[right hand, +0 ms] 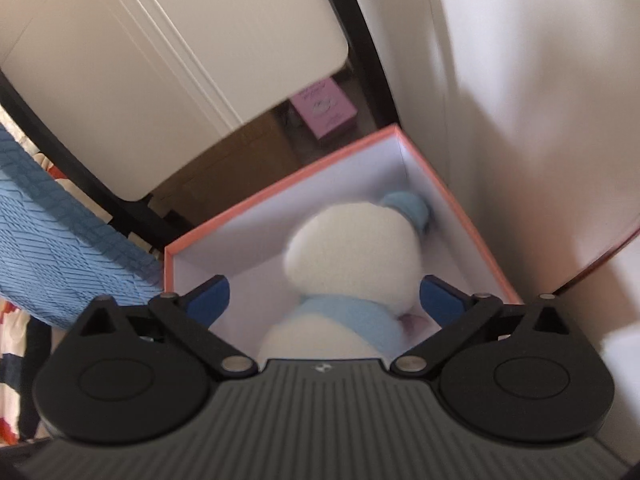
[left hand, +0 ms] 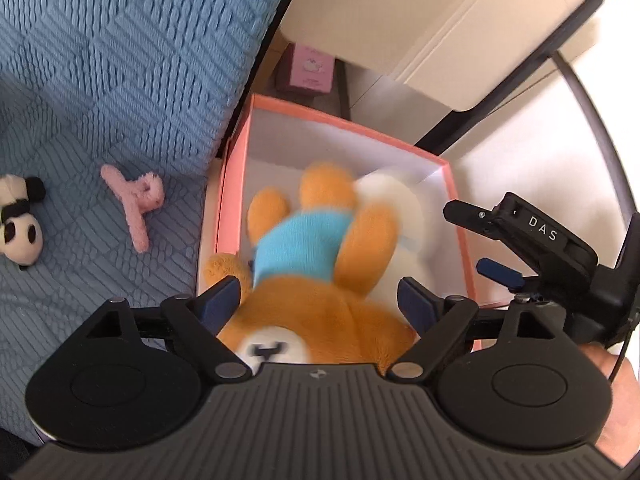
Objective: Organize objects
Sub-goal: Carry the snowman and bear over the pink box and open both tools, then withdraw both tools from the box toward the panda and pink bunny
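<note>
Here, two plush toys (left hand: 320, 280) in one pink box (left hand: 234, 184), one between each hand-held gripper's released jaws.

Black ribbed gripper bodies, blue-padded fingers (left hand: 222, 300), "DAS" marking

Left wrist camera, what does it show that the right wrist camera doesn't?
Only the left wrist view shows the orange bear between the left claw fingers, plus the small panda and pink hair clip on the blue cover. Only the right wrist view shows the white plush's blue scarf and hat. Both show the pink box and white plush.
</note>
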Motion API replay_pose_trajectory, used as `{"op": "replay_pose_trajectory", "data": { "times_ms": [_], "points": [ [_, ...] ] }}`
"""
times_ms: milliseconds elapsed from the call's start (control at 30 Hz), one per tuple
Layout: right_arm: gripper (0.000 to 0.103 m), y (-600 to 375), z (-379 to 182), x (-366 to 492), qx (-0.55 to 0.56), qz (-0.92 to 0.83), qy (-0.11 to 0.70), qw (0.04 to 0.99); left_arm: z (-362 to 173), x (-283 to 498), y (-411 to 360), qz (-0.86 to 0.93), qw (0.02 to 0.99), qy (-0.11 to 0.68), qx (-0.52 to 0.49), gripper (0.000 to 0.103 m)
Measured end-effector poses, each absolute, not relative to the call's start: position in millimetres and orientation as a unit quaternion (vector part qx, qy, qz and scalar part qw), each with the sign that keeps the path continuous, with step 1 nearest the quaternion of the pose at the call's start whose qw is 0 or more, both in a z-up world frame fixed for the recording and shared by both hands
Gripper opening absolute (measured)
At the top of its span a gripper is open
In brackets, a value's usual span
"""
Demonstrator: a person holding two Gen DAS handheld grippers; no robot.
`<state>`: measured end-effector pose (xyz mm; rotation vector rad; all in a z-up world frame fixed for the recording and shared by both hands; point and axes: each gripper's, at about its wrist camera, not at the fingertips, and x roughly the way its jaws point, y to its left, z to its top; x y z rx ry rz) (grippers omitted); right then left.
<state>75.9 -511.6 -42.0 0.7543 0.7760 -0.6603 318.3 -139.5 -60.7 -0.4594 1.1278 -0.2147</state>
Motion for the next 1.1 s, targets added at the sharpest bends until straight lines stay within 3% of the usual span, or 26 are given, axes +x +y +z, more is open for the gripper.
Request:
{"op": "replay_pose_trajectory", "data": {
  "times_ms": [500,1100],
  "points": [
    [0.103,-411,16,62,0.249,-0.223,0.339,0.879,9,242,-92,-0.099,0.87,0.441,-0.2,0.089],
    [0.103,-282,13,47,0.188,-0.162,0.329,0.911,19,149,-24,-0.066,0.909,0.377,-0.169,0.089]
  ]
}}
